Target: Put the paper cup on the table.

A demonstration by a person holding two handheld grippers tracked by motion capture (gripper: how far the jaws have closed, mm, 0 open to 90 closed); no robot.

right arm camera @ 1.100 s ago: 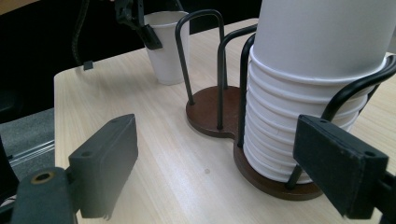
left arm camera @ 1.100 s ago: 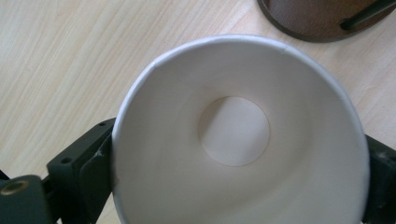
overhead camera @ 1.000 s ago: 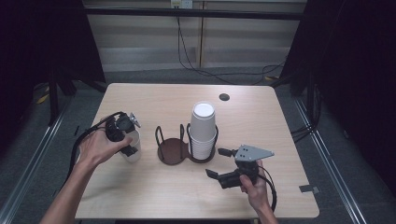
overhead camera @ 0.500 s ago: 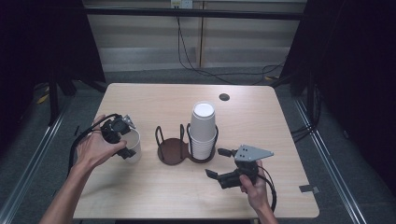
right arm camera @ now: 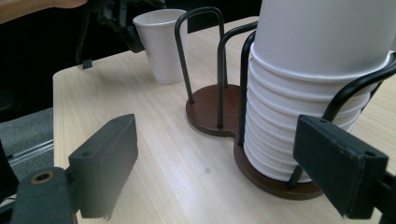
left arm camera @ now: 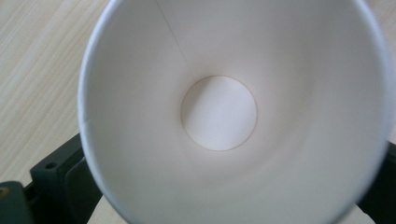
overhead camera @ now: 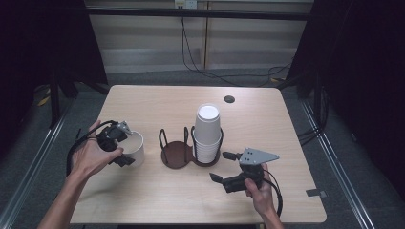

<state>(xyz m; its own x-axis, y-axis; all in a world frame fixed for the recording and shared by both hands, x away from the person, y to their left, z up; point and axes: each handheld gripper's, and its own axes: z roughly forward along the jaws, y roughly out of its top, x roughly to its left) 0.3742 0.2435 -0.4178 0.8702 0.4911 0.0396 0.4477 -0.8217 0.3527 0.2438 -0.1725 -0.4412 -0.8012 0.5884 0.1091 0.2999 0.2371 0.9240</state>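
On table (overhead camera: 267,119), left part: single white paper cup (overhead camera: 132,147) upright, mouth up, apart from dark two-ring cup holder (overhead camera: 177,153). Left gripper (overhead camera: 125,144) over cup from above, jaws just opened wide, flanking cup wall; cup between them, pads seemingly not pressing. Holder's left ring empty; right ring holds cup stack (overhead camera: 208,133), bottoms up. Right gripper (overhead camera: 221,166) low near front edge, jaws spread, nothing between, pointing at stack.

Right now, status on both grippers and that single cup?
Left gripper jaws just opened, straddling the single cup, which stands upright on the table. Right gripper open, empty, beside the cup stack. Nothing in the way.
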